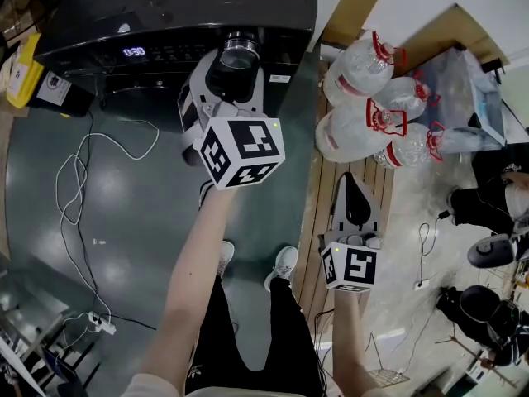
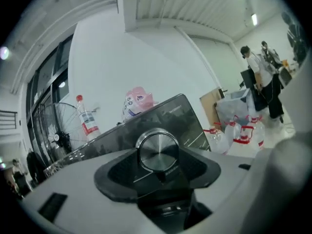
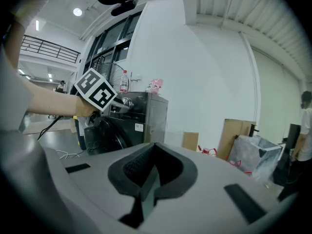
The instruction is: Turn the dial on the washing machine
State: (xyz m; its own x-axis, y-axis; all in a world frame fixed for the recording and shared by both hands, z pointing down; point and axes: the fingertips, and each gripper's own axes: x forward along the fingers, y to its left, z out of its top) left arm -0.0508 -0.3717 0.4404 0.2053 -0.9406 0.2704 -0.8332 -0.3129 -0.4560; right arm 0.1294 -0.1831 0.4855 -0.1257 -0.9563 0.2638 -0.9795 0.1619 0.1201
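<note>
Water jugs (image 1: 372,98) lie right of the washing machine (image 1: 165,11), a cable (image 1: 73,180) before it.

Light: bright, even, from ceiling strip lamps (image 2: 254,19) overhead
Glare: soft sheen on the floor (image 1: 116,246); highlight streaks on the brushed metal dial (image 2: 157,150)
Shadows: weak, diffuse
Distortion: both gripper views fisheye, black vignette at the corners
Focus: head view sharp; near-lens foreground in gripper views soft

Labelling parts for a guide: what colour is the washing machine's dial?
The dial is brushed silver metal, seen best in the left gripper view.
</note>
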